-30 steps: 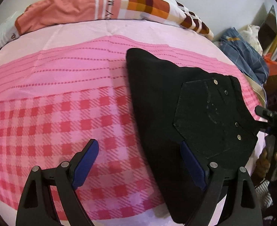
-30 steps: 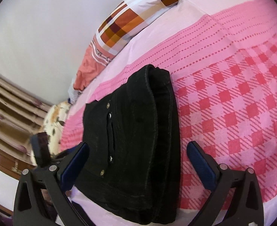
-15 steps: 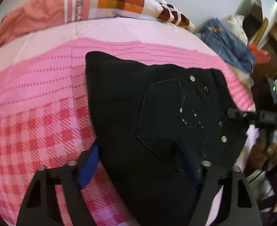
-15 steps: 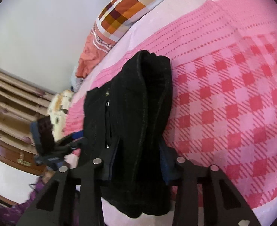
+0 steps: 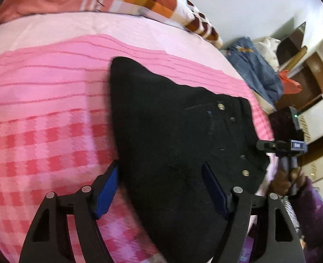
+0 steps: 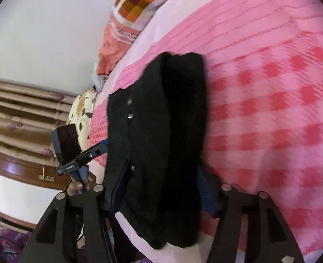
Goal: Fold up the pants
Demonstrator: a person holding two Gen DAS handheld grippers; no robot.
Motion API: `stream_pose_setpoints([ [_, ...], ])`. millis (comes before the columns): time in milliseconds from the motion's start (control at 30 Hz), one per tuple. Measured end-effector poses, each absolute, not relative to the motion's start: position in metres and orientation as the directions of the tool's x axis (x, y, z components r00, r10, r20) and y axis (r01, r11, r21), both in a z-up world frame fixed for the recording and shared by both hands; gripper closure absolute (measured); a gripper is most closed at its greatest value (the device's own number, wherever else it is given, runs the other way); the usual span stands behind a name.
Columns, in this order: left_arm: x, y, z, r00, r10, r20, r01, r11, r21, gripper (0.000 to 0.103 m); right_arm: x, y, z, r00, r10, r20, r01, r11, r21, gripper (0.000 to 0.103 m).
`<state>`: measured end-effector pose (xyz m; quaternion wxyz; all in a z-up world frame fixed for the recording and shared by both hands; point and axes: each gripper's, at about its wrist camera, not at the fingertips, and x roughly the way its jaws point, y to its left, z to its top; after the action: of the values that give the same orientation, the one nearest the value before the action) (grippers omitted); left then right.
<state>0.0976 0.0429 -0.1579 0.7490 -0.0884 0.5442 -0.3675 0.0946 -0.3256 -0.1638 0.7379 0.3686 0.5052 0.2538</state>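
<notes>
Folded black denim pants laid on pink checked bedsheet, edge overhanging. Left gripper spread, straddling pants' edge. Right gripper opening, pants between pads; grip judged released.

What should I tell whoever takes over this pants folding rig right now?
Left gripper: open, straddling the near edge of the black pants.
Right gripper: jaws opening, the folded bundle's end between them.
Pants: folded into a compact stack on the pink checked bedspread, near its edge.
Done: the main folds.
Left: probably let go, tidy the stack, withdraw both grippers.
</notes>
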Motion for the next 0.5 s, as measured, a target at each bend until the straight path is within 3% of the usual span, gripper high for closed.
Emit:
stream_pose_setpoints([
  [133, 0.099, 0.035, -0.157, 0.155, -0.634, -0.758, 0.446, 0.729, -0.518, 0.028, 0.095, -0.304, -0.163, 0.358, 0.739, -0.571, -0.033, 0.621, 0.783, 0.043],
  [200, 0.097, 0.030, -0.156, 0.158, -0.622, -0.767, 0.472, 0.730, -0.494, 0.028, 0.091, -0.304, -0.162, 0.359, 0.703, -0.614, -0.035, 0.668, 0.744, 0.059],
  [233, 0.095, 0.029, -0.156, 0.161, -0.618, -0.770, 0.492, 0.726, -0.480, 0.031, 0.090, -0.306, -0.164, 0.355, 0.694, -0.627, -0.028, 0.678, 0.734, 0.066],
  [267, 0.093, 0.030, -0.157, 0.165, -0.614, -0.772, 0.497, 0.728, -0.472, 0.039, 0.088, -0.309, -0.165, 0.361, 0.697, -0.620, -0.027, 0.672, 0.740, 0.067],
  [433, 0.096, 0.032, -0.157, 0.155, -0.632, -0.759, 0.479, 0.720, -0.502, 0.051, 0.085, -0.303, -0.158, 0.410, 0.669, -0.620, -0.042, 0.693, 0.720, 0.070],
  [467, 0.095, 0.033, -0.154, 0.165, -0.629, -0.760, 0.484, 0.723, -0.493, 0.061, 0.085, -0.304, -0.158, 0.417, 0.674, -0.610, -0.039, 0.683, 0.729, 0.070],
  [500, 0.093, 0.033, -0.151, 0.171, -0.631, -0.757, 0.489, 0.721, -0.490, 0.065, 0.084, -0.304, -0.158, 0.422, 0.676, -0.604, -0.033, 0.678, 0.735, 0.070],
])
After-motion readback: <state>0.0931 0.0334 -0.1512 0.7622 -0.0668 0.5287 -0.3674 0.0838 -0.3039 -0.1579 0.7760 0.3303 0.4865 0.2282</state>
